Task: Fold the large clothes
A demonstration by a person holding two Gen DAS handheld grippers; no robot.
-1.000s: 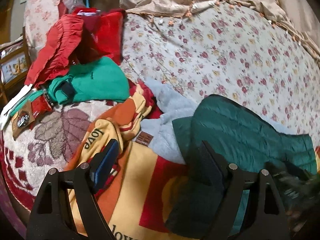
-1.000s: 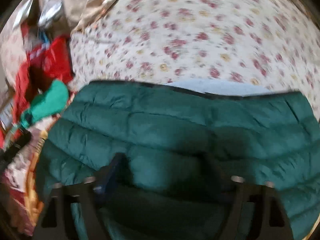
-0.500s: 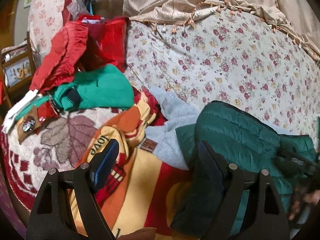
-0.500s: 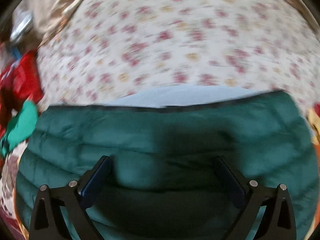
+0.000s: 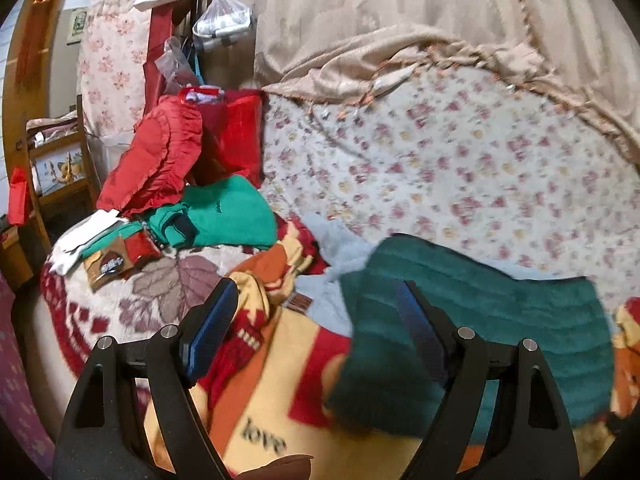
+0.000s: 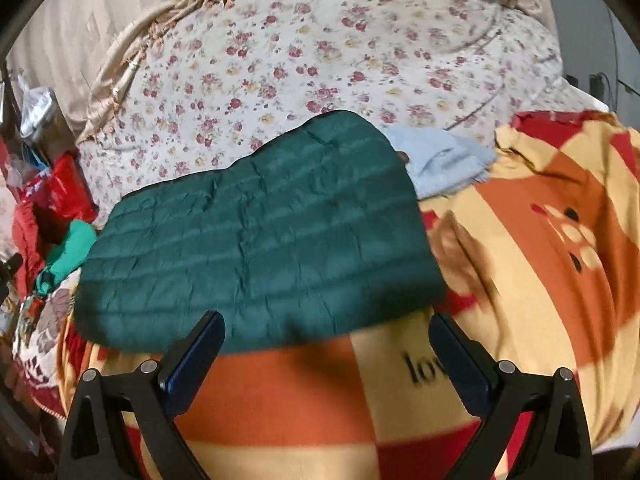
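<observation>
Floral bedspread [image 6: 320, 52] w/ green jacket [image 6: 260, 240] on blanket [image 6: 540, 260]; both jaws apart, empty.

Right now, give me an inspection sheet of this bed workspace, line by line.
Surface: floral bedspread, orange "love" blanket in front.
Job's things: dark green quilted jacket lying folded on the blanket.
Clutter: light blue garment behind the jacket; red jacket and bright green sweater piled at left.
Grippers: left claw and right claw both open, holding nothing.
Cables: nothing seen.
Surroundings: beige curtain, wooden chair.
</observation>
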